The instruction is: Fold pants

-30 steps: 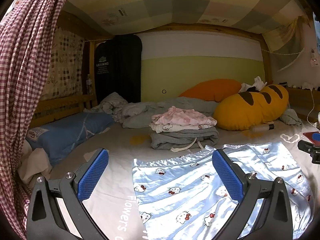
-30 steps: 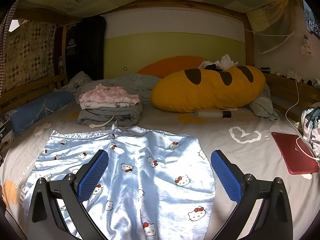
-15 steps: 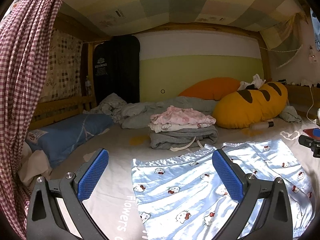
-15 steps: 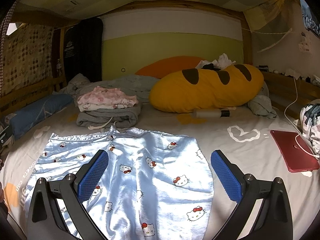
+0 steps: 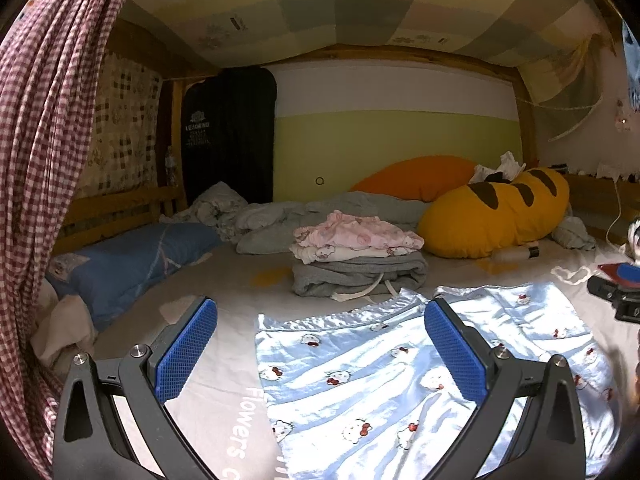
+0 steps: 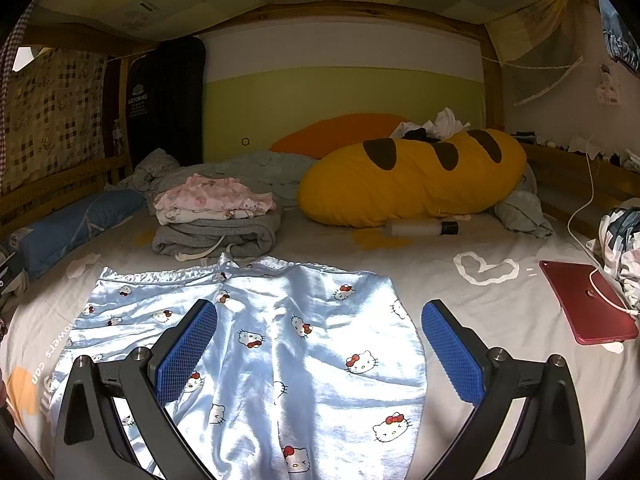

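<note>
Right wrist view cuts off the lower legs of our light-blue satin cat-print pants [image 6: 280, 340], spread flat on the bedsheet [image 6: 480, 320]. Our right gripper [image 6: 319, 346] and left gripper [image 5: 320, 346] hover wide open, holding nothing.

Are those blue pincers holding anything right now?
No. Both the left hand-held gripper and the right one are open above the pants, gripping nothing.

Pale blue cat-print pants [image 6: 280, 344], yellow brown-striped pillow [image 6: 412, 180], red-and-white gingham curtain [image 5: 36, 120].
</note>
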